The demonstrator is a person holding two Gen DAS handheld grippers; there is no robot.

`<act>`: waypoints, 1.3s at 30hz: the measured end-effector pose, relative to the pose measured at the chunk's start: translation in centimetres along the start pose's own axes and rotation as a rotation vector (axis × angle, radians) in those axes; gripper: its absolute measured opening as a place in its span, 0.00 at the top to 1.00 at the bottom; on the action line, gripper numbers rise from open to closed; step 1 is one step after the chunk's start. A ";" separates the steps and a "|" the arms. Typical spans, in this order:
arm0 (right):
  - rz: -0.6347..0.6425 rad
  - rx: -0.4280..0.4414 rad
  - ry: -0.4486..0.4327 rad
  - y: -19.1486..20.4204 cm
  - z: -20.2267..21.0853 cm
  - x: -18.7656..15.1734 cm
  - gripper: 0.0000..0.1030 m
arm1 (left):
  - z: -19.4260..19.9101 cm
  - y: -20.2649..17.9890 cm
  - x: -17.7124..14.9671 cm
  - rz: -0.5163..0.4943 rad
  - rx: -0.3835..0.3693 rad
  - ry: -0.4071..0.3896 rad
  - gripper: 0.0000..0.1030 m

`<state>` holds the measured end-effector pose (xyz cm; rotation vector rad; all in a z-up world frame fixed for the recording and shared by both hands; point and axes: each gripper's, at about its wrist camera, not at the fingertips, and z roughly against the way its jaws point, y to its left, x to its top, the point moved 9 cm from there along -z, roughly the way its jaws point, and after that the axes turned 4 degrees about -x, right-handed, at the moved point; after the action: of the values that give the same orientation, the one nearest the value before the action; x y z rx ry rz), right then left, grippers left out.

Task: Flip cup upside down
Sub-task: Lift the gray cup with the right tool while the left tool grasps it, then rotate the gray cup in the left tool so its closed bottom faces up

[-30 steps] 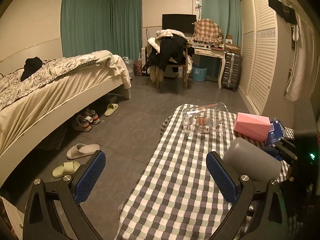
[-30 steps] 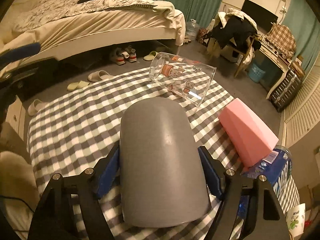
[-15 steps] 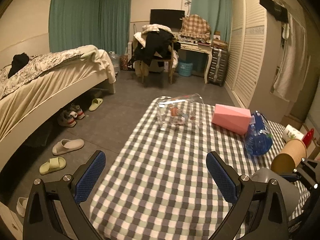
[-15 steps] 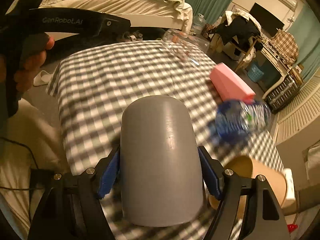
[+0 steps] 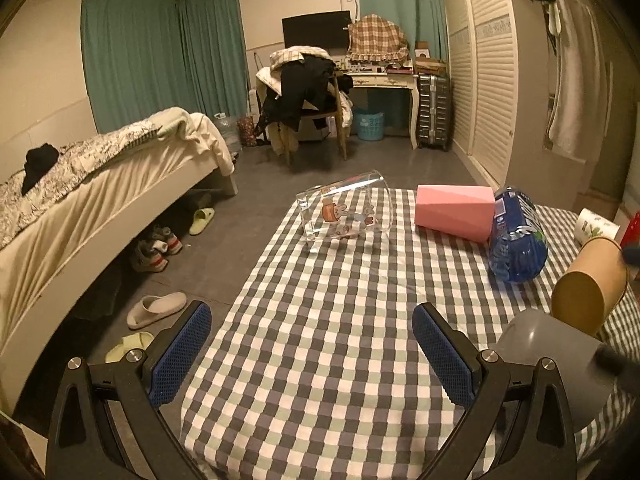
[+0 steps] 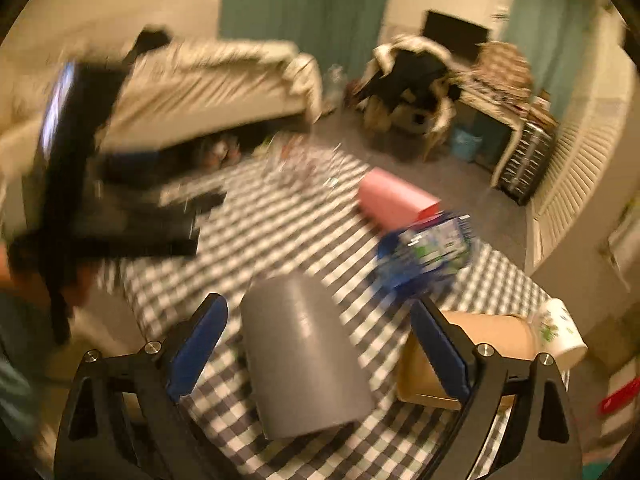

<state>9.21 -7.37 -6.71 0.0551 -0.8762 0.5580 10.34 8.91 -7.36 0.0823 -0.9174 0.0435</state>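
Observation:
A grey cup (image 6: 304, 356) stands upside down on the checked tablecloth (image 5: 340, 320), closed base up. It also shows in the left wrist view (image 5: 556, 364) at the near right. My right gripper (image 6: 318, 348) is open, its blue pads apart on either side of the cup and clear of it. The right wrist view is blurred by motion. My left gripper (image 5: 308, 354) is open and empty above the table's near left part.
A clear glass (image 5: 346, 212), a pink cup (image 5: 454, 212) and a blue bottle (image 5: 516, 240) lie on their sides at the far end. A brown paper cup (image 5: 588, 290) lies right of the grey cup. The bed (image 5: 100, 200) is to the left.
My right gripper has opened and let go of the grey cup, which now stands on the table. The right view swung and blurred. The left gripper stayed open.

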 end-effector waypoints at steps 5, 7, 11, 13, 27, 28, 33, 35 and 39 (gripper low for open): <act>-0.143 -0.145 -0.068 -5.6 3.2 -0.1 0.09 | 1.0 -1.9 -0.1 0.030 -0.027 0.064 0.00; -0.204 -0.158 -0.082 -7.9 4.1 -1.1 0.09 | 1.3 -3.0 -0.2 0.047 -0.061 0.103 0.00; -0.260 -0.280 -0.069 -12.3 5.3 -3.2 0.09 | 1.9 -5.7 0.4 0.077 -0.090 0.151 0.00; -0.244 -0.369 -0.080 -13.9 6.2 -3.7 0.09 | 2.5 -7.1 1.0 0.094 -0.105 0.147 0.00; -0.270 -0.446 -0.137 -16.2 10.1 -5.6 0.09 | 1.0 -11.5 -1.1 0.246 -0.059 0.301 0.01; -0.276 -0.446 -0.144 -16.3 10.3 -5.6 0.09 | 0.6 -11.7 -1.5 0.255 -0.066 0.323 0.01; -0.320 -0.454 -0.152 -17.0 11.3 -6.0 0.09 | -1.1 -12.8 -3.6 0.285 -0.116 0.414 0.01; -0.338 -0.447 -0.170 -17.2 12.0 -5.9 0.09 | -1.6 -13.2 -3.9 0.292 -0.133 0.432 0.01; -0.349 -0.433 -0.185 -17.3 12.5 -5.8 0.09 | -2.5 -14.4 -4.5 0.292 -0.182 0.497 0.01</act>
<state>5.76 -28.11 0.17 -0.1346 -1.1234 0.0296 10.60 -5.19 -13.20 -0.2248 -0.4272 0.2402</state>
